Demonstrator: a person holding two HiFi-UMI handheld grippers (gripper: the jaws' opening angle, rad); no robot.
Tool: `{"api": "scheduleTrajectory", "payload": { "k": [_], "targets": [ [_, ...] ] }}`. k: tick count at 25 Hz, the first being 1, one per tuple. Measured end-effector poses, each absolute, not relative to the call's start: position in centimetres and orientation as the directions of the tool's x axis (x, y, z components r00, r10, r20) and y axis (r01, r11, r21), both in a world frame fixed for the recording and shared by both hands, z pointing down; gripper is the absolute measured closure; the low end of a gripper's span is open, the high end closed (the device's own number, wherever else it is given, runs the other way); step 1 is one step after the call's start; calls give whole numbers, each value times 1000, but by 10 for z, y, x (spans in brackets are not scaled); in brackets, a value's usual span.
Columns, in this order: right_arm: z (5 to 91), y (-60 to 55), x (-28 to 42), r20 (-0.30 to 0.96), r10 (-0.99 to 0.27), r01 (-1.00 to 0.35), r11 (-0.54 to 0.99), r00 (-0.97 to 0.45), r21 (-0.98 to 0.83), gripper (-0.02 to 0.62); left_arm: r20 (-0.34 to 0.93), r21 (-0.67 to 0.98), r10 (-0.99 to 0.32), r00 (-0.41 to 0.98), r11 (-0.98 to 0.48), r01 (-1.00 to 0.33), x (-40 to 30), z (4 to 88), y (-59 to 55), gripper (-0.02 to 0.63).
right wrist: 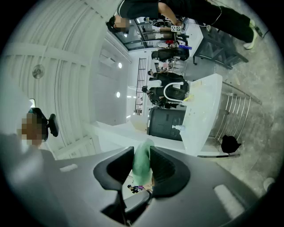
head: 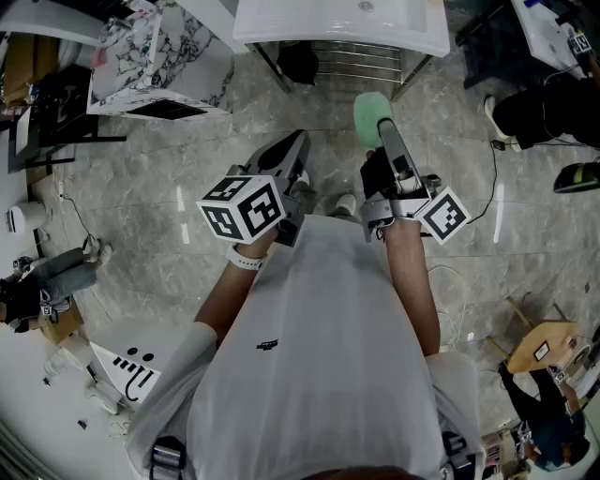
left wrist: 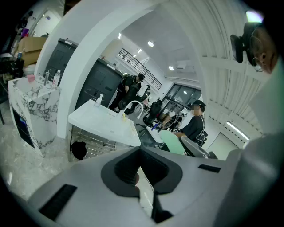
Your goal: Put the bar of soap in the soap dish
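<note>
Through the head view I looked down on a grey marbled floor (head: 178,178). A white basin (head: 342,23) sat at the top edge with a chrome rack (head: 361,61) under it, and a marble-patterned cabinet (head: 159,56) stood to its left. The right gripper (head: 380,131) held the green bar of soap (head: 371,112) out over the floor, short of the basin. The left gripper (head: 295,145) hung just beside it.

In the left gripper view (left wrist: 139,150) the jaws were together with nothing between them. Past them I saw the basin (left wrist: 104,122) with its curved faucet (left wrist: 135,106), the cabinet (left wrist: 33,106) at the left, and the bar of soap (left wrist: 171,142) off to the right. People (left wrist: 195,122) stood in a bright white room behind.

The right gripper view (right wrist: 143,170) showed the room turned on its side. The pads were clamped on the bar of soap (right wrist: 143,162), with the basin (right wrist: 204,111) and the floor (right wrist: 262,133) beyond.
</note>
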State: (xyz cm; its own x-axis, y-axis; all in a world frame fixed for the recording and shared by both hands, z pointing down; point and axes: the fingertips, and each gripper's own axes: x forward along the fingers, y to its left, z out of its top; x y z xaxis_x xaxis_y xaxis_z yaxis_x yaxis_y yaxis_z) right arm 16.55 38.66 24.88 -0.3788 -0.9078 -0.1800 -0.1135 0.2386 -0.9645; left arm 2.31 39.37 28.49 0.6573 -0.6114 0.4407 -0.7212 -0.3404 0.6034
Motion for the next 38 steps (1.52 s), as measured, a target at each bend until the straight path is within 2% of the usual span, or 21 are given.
{"api": "scheduleTrajectory", "payload": {
  "k": [26, 38],
  "targets": [
    [256, 329, 34, -183, -893, -108, 247, -410, -963, 469, 376, 631, -646, 665, -346, -694, -104, 292, 337, 597],
    [253, 290, -21, -165, -904, -148, 240, -395, -960, 469, 383, 660, -619, 686, -336, -672, -161, 302, 300, 597]
  ]
}}
